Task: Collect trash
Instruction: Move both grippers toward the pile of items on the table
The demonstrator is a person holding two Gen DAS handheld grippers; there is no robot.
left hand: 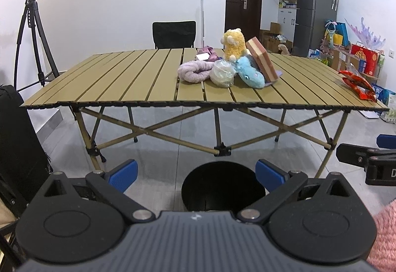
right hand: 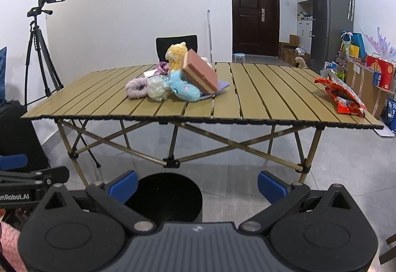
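Here we hold the left gripper [left hand: 195,174] and right gripper [right hand: 198,184] spread wide, empty, above a black bin [left hand: 224,186]; the red wrapper [right hand: 342,97] lies ahead-right on the table [right hand: 259,101].

A bin [left hand: 224,187] stands on the floor between the left tongs [left hand: 196,174], before the table [left hand: 123,88]; toys [left hand: 234,45] lie beyond, a wrapper [left hand: 357,85] far right.

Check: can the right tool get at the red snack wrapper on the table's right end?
Probably yes. The right tool is open, and the red snack wrapper lies alone near the edge, nothing between.
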